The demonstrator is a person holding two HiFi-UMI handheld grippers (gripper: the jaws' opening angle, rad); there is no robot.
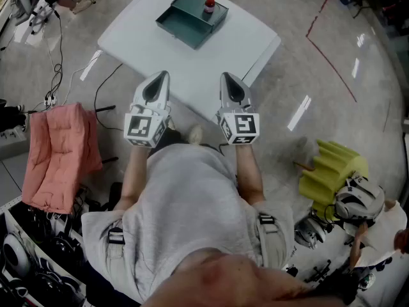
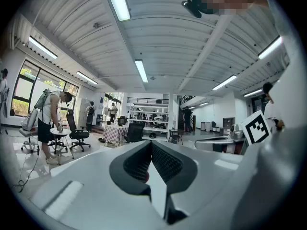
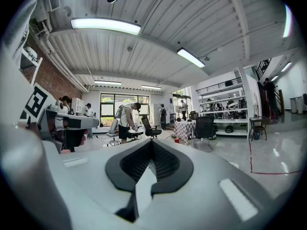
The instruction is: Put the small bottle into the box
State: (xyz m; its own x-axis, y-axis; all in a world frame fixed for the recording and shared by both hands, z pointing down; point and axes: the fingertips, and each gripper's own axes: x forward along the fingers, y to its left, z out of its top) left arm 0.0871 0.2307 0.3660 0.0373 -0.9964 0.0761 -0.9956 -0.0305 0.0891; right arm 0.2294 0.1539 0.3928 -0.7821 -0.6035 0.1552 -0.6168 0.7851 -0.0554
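On the white table (image 1: 249, 43), far ahead in the head view, lies a dark green open box (image 1: 190, 19). The small bottle (image 1: 209, 5), with a red cap, stands at the box's far right corner; I cannot tell whether it is inside or just behind the wall. Both grippers are held side by side over the table's near edge, well short of the box. The left gripper (image 1: 165, 74) (image 2: 151, 143) is shut with nothing in it. The right gripper (image 1: 224, 75) (image 3: 152, 142) is likewise shut and empty. Both gripper views look out level across the room, above the table.
A pink padded chair (image 1: 56, 155) stands to the left, with cables (image 1: 57, 62) on the floor beside it. A yellow object (image 1: 332, 168) and helmets (image 1: 358, 200) lie to the right. A red tape line (image 1: 329, 56) crosses the floor. People stand far off (image 2: 48, 123).
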